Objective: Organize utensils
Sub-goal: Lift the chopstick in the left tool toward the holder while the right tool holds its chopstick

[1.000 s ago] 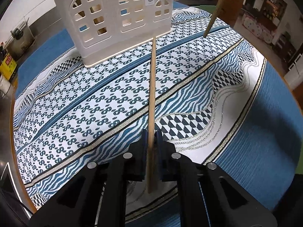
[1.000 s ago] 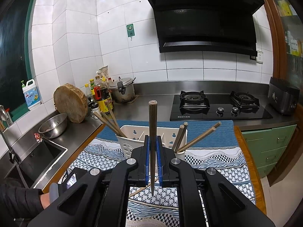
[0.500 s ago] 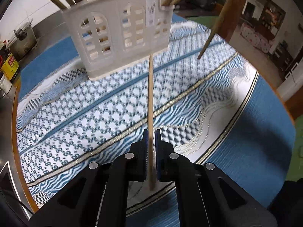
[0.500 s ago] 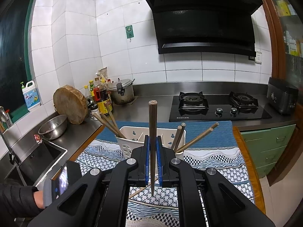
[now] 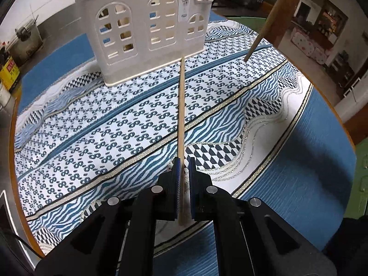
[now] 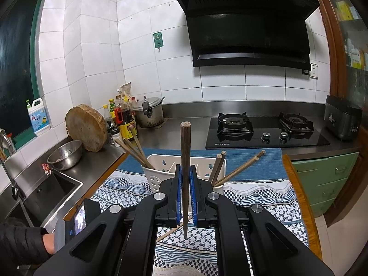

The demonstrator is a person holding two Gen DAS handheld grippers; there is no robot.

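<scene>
My left gripper (image 5: 182, 162) is shut on a pale wooden chopstick (image 5: 181, 105). The chopstick runs forward over the patterned cloth (image 5: 96, 124), and its tip ends by the base of the white utensil caddy (image 5: 149, 32). My right gripper (image 6: 185, 169) is shut on a dark brown chopstick (image 6: 185, 147) held upright in front of the caddy (image 6: 161, 164). That dark chopstick (image 5: 264, 27) also slants in at the top right of the left wrist view. Several chopsticks (image 6: 130, 148) lean out of the caddy's left end and others (image 6: 239, 168) out of its right end.
The cloth covers a wooden table (image 6: 299, 207) next to a steel counter with a sink (image 6: 46, 191), a metal bowl (image 6: 65, 154), a round chopping block (image 6: 87, 127), bottles (image 6: 125, 124) and a gas hob (image 6: 264, 131). A sleeved hand (image 6: 30, 239) shows at the lower left.
In the left wrist view the caddy has slid a little lower and more of its rim shows. The pale chopstick stays gripped. The right gripper and its dark chopstick have not moved.
</scene>
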